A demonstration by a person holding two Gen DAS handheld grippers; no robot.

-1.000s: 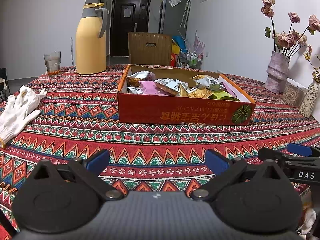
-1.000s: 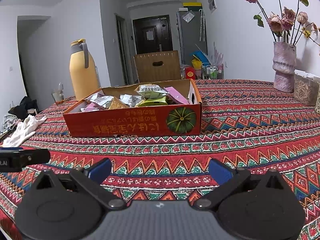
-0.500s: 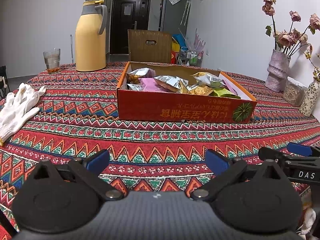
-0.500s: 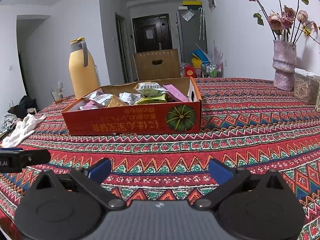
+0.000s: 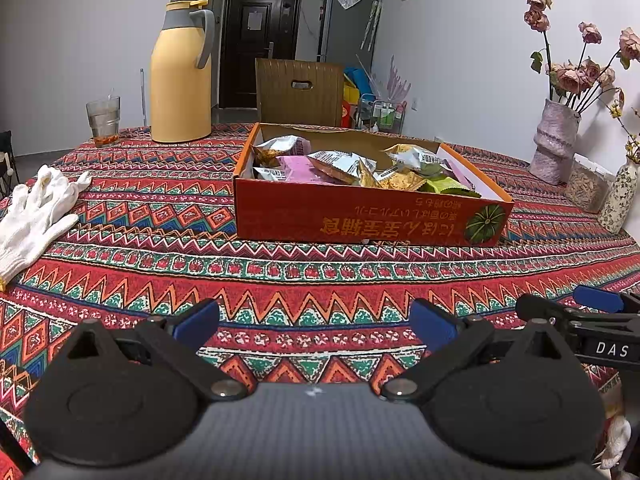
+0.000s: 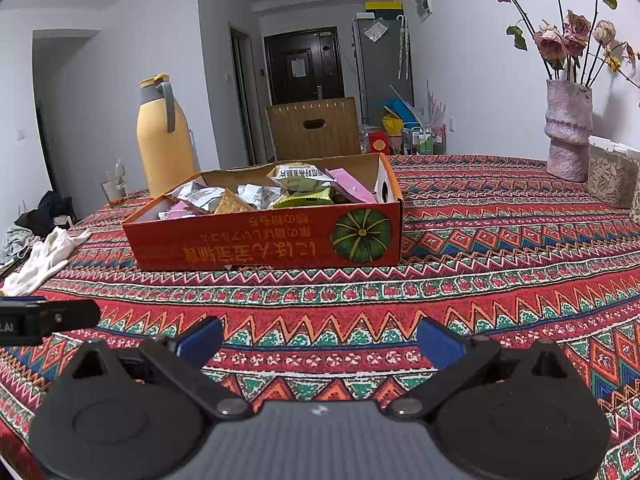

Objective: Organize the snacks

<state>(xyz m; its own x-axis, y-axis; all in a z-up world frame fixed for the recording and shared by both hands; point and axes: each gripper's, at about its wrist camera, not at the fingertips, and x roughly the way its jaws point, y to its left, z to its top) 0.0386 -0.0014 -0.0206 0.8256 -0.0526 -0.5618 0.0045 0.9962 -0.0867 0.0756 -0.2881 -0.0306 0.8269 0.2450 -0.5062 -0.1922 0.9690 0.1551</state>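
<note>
A shallow red cardboard box (image 5: 360, 220) with a pumpkin picture stands on the patterned tablecloth and holds several snack packets (image 5: 348, 166). It also shows in the right wrist view (image 6: 256, 244), with the packets (image 6: 280, 194) inside. My left gripper (image 5: 316, 324) is open and empty, low over the cloth in front of the box. My right gripper (image 6: 320, 340) is open and empty, also in front of the box. Part of the right gripper (image 5: 580, 320) shows at the right edge of the left wrist view.
A yellow thermos jug (image 5: 182, 76) and a glass (image 5: 103, 120) stand at the back left. White gloves (image 5: 36, 216) lie at the left. A vase of dried roses (image 5: 554, 144), a container (image 5: 586, 188) and a small vase (image 5: 620, 200) stand at the right.
Both grippers have tilted or risen slightly, so the box sits a little lower in each view. Both stay open and empty.
</note>
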